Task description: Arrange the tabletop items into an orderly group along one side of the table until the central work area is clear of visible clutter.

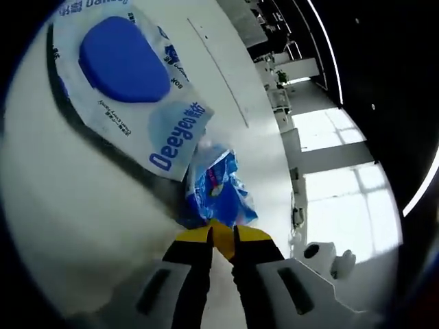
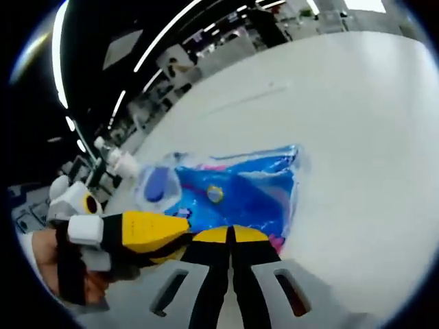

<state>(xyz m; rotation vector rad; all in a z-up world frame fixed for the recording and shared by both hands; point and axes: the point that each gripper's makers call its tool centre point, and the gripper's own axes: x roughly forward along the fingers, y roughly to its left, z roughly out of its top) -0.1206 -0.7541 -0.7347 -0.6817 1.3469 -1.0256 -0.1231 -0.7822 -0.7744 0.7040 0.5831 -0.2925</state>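
Both grippers pinch one blue packet point(image 2: 236, 195) mid-frame over the white table point(image 2: 357, 137): left gripper point(image 1: 223, 236) and right gripper point(image 2: 230, 236) jaws look closed on it, I think. Wipes pack point(image 1: 130, 82) upper left.

The left hand-held gripper point(image 1: 221, 236) rises from the bottom of the left gripper view, its yellow-tipped black jaws drawn close together on the near edge of a small blue printed packet point(image 1: 218, 185). The packet is crumpled and stands off the white surface point(image 1: 75, 226). Just beyond it, touching or overlapping its far end, lies a larger white wet-wipe pack point(image 1: 130, 82) with a blue oval lid and the word "Deeyeo" in blue lettering. A dark shadow runs along the pack's near side.
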